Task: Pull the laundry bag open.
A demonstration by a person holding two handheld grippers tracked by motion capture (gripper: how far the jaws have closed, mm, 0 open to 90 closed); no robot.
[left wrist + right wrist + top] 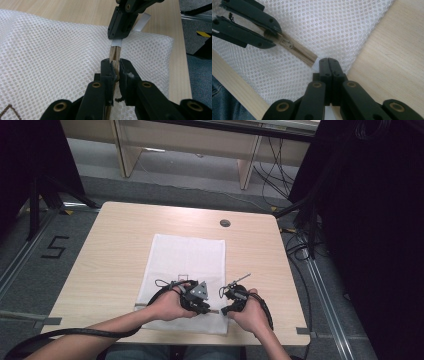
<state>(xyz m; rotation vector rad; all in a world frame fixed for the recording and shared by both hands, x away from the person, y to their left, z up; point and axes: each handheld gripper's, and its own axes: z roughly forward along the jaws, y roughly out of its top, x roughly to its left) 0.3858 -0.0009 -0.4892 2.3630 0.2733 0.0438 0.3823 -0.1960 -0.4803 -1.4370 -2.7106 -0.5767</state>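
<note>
A white mesh bag (pixel 187 257) lies flat on the wooden table (pixel 110 255), its tan zipper (pixel 298 53) running along the near edge. My left gripper (pixel 205 308) is shut on the zipper (pixel 114 53), with the small slider (pixel 290 46) just past its fingertips. Facing it from the right, my right gripper (pixel 225 310) is shut on the white tab (pixel 116 42) at the zipper's end, near the bag's corner. The two grippers sit a short way apart along the zipper. In the right gripper view its own jaws (pixel 328 62) meet tightly at the tab, and the left gripper (pixel 270 37) shows at the upper left.
A round cable hole (pixel 225 223) sits in the table beyond the bag. Bare wood lies left and right of the bag. The near table edge (pixel 239 93) runs close under both hands. Black curtains and cables stand to the right, desk legs at the back.
</note>
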